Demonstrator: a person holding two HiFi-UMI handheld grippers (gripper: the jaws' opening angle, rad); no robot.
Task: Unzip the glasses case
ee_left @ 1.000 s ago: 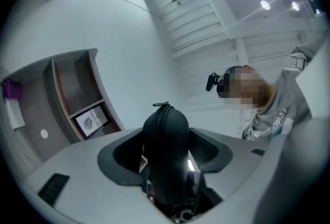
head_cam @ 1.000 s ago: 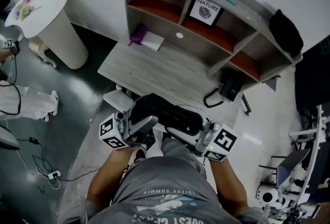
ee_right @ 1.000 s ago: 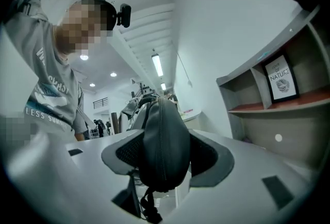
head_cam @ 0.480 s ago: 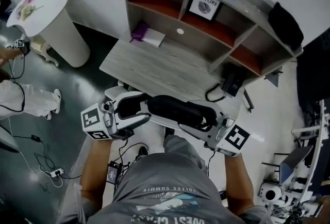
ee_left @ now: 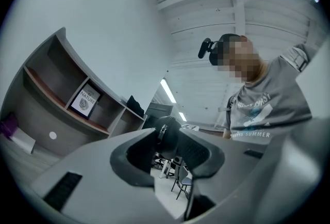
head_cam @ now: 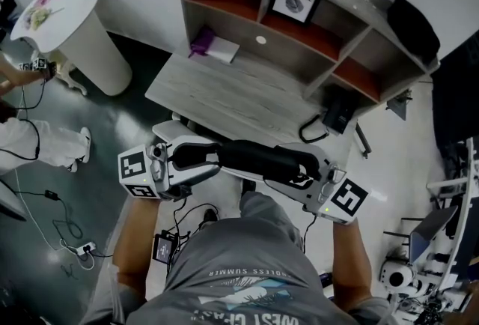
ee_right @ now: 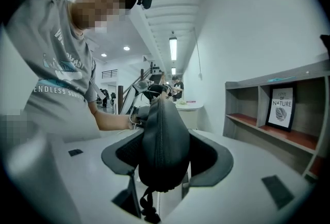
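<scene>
Right gripper (ee_right: 166,158) clamped wide on one end of the case (ee_right: 161,140). The zip seam faced its camera and a cord (ee_right: 148,206) hung below the jaws. The case spanned from there across to the left gripper (ee_left: 169,152), in the air, with the desk (head_cam: 224,95) beyond both. Left jaws had just been closing and stood about half apart, with the case's other end and zip pull (ee_left: 162,132) between the pads. Could not tell whether those pads pressed yet.
</scene>
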